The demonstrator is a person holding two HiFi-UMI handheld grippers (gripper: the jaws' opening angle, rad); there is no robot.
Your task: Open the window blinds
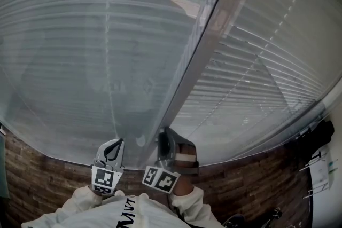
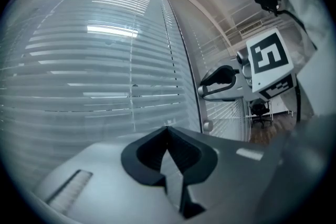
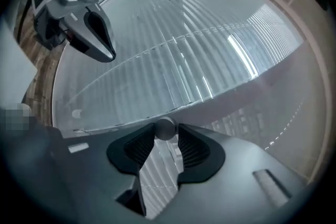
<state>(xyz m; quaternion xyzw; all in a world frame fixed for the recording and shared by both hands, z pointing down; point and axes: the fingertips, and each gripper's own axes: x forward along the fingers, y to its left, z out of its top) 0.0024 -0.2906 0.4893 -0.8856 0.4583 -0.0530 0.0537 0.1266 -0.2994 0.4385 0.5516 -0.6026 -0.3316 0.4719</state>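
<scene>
The right gripper (image 3: 166, 138) clamps its jaw tips on the round end of the tilt wand (image 3: 165, 128). Just beside it, the left gripper (image 2: 168, 132) is closed on nothing. Both point roughly level at the window blinds (image 3: 173, 71) beyond.

blinds 2: left blind (image 1: 80, 61), right blind (image 1: 267, 72); grippers 2: left gripper (image 1: 115, 148), right gripper (image 1: 164, 139); wand (image 3: 164, 129) 1

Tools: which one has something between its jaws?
The right tool: its jaws grip a round grey knob; the left tool's jaws meet on nothing.
</scene>
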